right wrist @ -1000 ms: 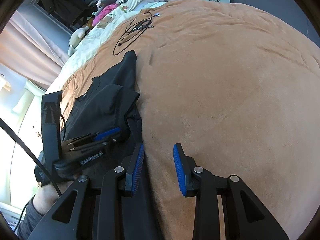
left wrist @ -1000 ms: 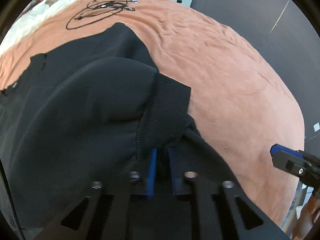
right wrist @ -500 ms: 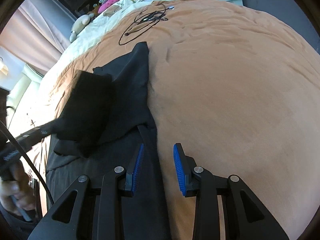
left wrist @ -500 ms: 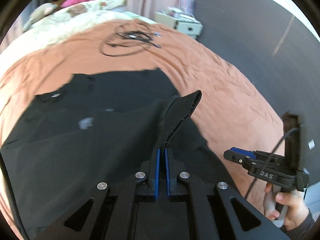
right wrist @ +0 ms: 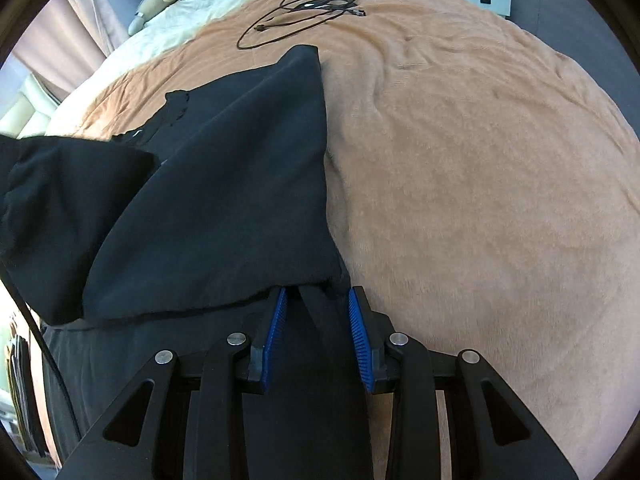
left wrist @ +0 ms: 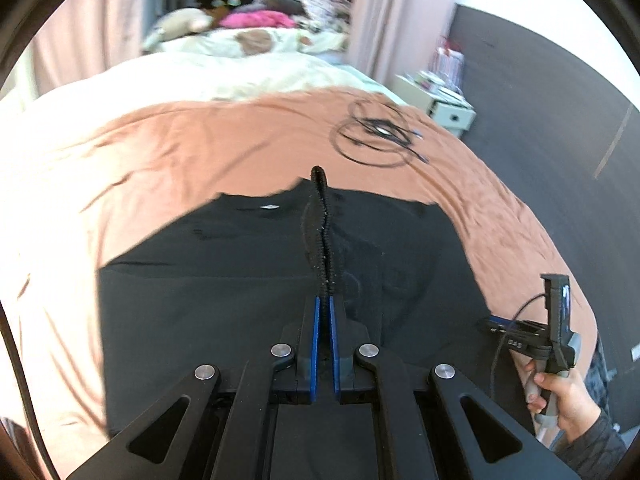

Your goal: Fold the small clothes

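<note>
I am pinching the ribbed knit cuff (left wrist: pixel 320 236) of the black long-sleeved fleece top (left wrist: pixel 240 280) with my left gripper (left wrist: pixel 324 320), its blue pads pressed together on the cuff, which is standing up edge-on ahead of the fingers. The top is lying spread on the orange-brown plush blanket (right wrist: pixel 480 180) covering the bed, with a coil of black cable (left wrist: pixel 376 136) well apart beyond it. My right gripper (right wrist: pixel 316 312) is sitting partly spread over the garment's near edge; dark fabric lies between the blue pads, but they are not clamping it. To fold this sleeve well, I am thinking the cuff should travel across the body and land flat, parallel to the side seam, while the right gripper pins the near edge so the body does not drag. I would release only once the sleeve is lying smooth.
</note>
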Available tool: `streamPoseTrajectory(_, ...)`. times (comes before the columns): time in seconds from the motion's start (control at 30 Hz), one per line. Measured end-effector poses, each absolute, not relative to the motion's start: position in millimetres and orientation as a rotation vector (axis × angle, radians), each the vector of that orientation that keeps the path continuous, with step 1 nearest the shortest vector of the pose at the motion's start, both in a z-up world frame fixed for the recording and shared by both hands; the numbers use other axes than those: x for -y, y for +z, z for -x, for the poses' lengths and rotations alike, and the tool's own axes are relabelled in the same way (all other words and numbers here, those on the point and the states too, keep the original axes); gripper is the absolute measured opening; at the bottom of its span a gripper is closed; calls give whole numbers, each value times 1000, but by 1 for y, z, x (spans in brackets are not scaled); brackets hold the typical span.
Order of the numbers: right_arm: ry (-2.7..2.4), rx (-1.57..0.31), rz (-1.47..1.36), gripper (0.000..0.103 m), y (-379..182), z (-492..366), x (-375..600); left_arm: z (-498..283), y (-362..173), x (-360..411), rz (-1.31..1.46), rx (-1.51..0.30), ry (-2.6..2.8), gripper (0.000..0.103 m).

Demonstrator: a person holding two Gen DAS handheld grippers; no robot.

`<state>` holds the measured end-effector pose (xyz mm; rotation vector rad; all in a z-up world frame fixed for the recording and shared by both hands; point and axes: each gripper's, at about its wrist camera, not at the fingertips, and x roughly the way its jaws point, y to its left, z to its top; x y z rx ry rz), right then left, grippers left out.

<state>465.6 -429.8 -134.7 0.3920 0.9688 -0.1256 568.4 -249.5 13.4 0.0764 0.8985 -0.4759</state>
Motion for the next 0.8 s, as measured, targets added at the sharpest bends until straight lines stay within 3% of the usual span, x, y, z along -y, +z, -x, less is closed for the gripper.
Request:
streamPoseTrajectory(0.23, -155, -979, -358, 29, -136, -469, 422, -573, 5, 176, 12, -912, -371, 3)
streamPoseTrajectory(0.6, -154, -1001, -317, 29, -136, -471, 425, -578, -85, 101, 90, -1063, -223, 4)
streamPoseTrajectory(0.8, -159, -1004, -340, 27, -133, -469, 430, -584, -106, 64, 162, -1107, -163, 7)
